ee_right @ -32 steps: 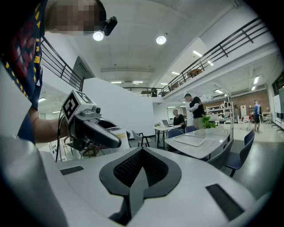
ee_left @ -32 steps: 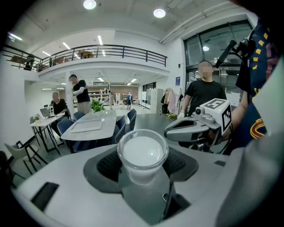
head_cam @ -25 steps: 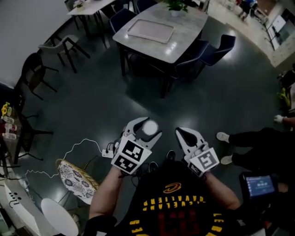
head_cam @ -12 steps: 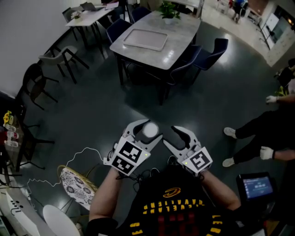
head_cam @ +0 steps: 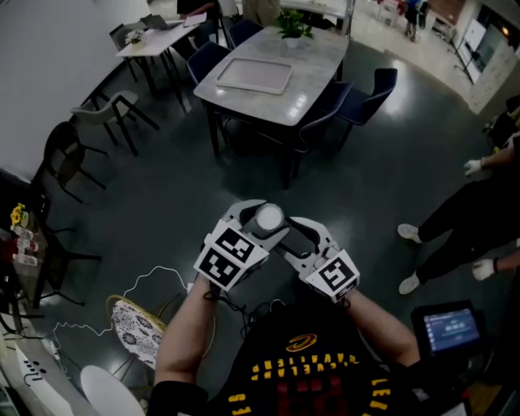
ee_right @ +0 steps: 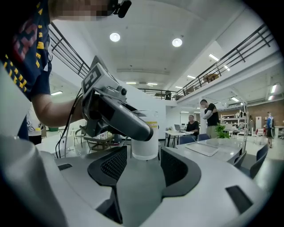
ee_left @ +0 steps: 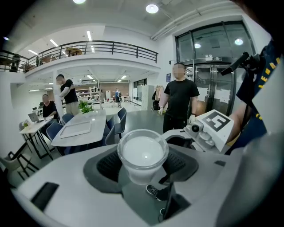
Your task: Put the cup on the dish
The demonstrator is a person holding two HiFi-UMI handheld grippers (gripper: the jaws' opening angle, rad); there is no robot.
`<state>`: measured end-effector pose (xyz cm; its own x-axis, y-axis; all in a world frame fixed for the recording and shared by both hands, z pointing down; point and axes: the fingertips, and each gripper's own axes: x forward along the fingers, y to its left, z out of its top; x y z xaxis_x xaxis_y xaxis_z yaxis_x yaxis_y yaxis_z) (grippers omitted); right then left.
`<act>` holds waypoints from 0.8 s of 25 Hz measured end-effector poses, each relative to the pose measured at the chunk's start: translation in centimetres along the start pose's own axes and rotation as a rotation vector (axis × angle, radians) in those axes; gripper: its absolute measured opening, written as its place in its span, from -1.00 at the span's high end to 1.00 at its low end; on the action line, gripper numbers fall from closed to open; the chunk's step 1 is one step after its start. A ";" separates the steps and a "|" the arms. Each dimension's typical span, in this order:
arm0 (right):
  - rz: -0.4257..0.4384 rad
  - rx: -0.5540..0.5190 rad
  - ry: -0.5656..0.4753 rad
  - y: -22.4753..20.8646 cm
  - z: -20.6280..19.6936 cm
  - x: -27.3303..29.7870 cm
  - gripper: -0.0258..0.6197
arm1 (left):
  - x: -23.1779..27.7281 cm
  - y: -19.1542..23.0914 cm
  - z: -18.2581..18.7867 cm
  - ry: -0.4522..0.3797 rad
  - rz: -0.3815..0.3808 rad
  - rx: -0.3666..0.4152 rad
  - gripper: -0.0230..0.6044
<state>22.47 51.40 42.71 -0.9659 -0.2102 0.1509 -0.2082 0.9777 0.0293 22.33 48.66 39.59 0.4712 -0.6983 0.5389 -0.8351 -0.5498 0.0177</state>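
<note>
Cup (head_cam: 268,218): a clear one with white contents, held up in the air in front of the person's chest, well above the dark floor (head_cam: 179,179). The left gripper (head_cam: 260,221) pinches it, one jaw on each side of the cup's lower wall. In the left gripper view the rim faces the camera and both dark pads press against the sides. The cup is upright or nearly so.

The right gripper (head_cam: 291,234) is just beside it, coming in from the person's right, jaws spread. In the right gripper view the cup's base stands between the tips of those jaws, with one jaw of the left gripper crossing in front of it. Whether the right jaws touch the cup I cannot tell (the gaps on either side look very slim). The marker cubes of both grippers sit close together in the head view.

Farther off, a grey table (head_cam: 325,57) carries a pale tray (head_cam: 250,75) and a potted plant (head_cam: 292,24), with dark blue chairs (head_cam: 366,93) drawn up to it. A patterned round thing (head_cam: 134,329) lies low at the left of the head view, beside a white cable (head_cam: 154,276). A person in black (ee_left: 179,97) stands facing the left gripper's camera, and a small lit screen (head_cam: 449,327) shows at the lower right of the head view.
</note>
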 end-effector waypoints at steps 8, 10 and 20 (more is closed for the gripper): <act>-0.041 -0.007 -0.034 -4.2 1.3 2.2 0.23 | 2.9 2.0 1.9 0.009 -0.008 -0.025 0.09; -0.041 -0.010 -0.027 -6.2 1.2 3.1 0.23 | 4.5 3.3 2.6 0.011 -0.001 -0.027 0.09; -0.016 -0.001 -0.059 -10.4 1.6 5.3 0.23 | 6.8 6.8 4.8 -0.025 0.043 -0.031 0.09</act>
<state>19.29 40.17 41.61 -0.9699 -0.2257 0.0915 -0.2236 0.9741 0.0325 21.21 37.97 39.33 0.4413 -0.7322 0.5188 -0.8630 -0.5048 0.0216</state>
